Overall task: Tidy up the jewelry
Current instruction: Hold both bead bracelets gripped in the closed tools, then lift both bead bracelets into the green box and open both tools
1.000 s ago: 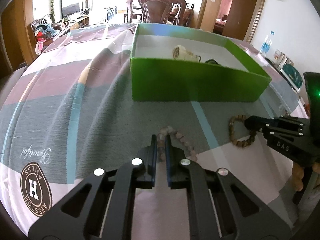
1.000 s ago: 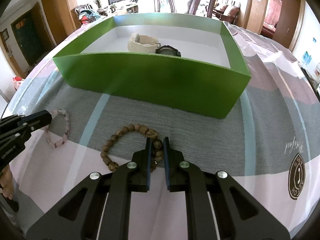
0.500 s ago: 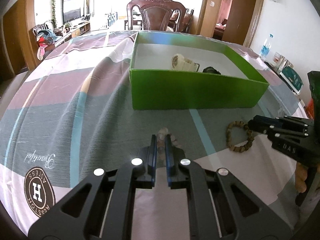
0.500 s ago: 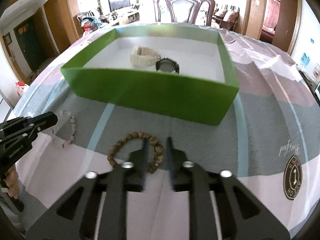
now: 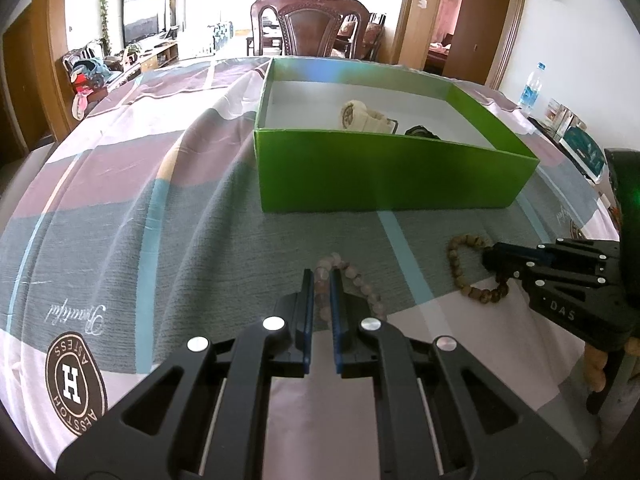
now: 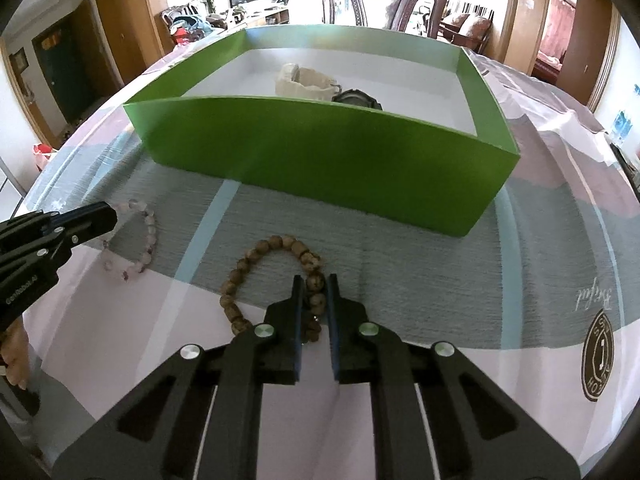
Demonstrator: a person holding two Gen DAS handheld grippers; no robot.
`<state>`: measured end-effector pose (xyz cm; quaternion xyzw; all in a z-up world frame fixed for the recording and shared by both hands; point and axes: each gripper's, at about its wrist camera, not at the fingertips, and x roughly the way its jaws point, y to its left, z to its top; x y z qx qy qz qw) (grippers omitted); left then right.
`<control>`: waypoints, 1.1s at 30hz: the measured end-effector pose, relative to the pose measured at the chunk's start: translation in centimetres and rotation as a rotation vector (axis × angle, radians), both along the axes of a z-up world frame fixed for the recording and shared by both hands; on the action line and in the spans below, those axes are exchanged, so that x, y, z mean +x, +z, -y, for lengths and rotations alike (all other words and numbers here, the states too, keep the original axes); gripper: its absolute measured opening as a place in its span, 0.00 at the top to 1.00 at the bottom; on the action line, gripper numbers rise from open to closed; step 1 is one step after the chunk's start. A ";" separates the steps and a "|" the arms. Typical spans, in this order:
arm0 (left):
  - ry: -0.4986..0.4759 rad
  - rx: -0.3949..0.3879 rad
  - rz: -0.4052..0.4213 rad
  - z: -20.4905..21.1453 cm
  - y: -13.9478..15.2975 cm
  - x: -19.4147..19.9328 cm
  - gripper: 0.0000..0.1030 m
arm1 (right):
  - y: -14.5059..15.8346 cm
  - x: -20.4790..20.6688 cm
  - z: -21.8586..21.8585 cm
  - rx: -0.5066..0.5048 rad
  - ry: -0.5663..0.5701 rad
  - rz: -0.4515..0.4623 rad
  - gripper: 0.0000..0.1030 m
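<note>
While both grippers point down at the table, the left gripper [image 5: 321, 280] has its jaws drawn narrow around one side of the pale pink bead bracelet [image 5: 352, 276], which lies on the grey band of the tablecloth [image 5: 160, 240]; the beads sit right between the blue-edged pads. Just to its right, the right gripper [image 6: 312, 286] is closing its jaws on the brown wooden bead bracelet [image 6: 256, 256], and several beads sit pinched between the fingers while the rest of the loop lies on the cloth. The two bracelets lie near each other, both just in front of the green box [image 6: 320, 160], neither inside it.

Inside the box, on its white floor, rest a cream-coloured watch [image 6: 304, 82] and a black watch [image 6: 356, 100], just beside one another.

Writing shows in several places. White letters on the side of the right gripper read "DAS" in the left wrist view. The left gripper's side carries small white lettering in the right wrist view, too small to read surely. A round brown badge [image 5: 76, 384] printed on the cloth holds a large "H", ringed by letters that seem to read "AESSTOH" and "ASTESS", with a cursive word above it that I cannot make out.
</note>
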<state>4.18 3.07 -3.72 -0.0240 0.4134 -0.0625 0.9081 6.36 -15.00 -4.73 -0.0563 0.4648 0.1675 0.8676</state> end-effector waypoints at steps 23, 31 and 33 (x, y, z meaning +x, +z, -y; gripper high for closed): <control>-0.004 0.002 -0.001 0.1 -0.1 -0.2 0.92 | -0.1 0.0 -0.1 0.015 0.004 -0.004 0.89; 0.001 0.001 0.000 0.0 -0.2 -0.2 0.92 | -0.1 -0.1 -0.1 0.015 0.006 -0.004 0.89; 0.001 0.001 0.000 0.0 -0.2 -0.2 0.92 | -0.1 0.0 -0.1 0.015 0.006 -0.003 0.89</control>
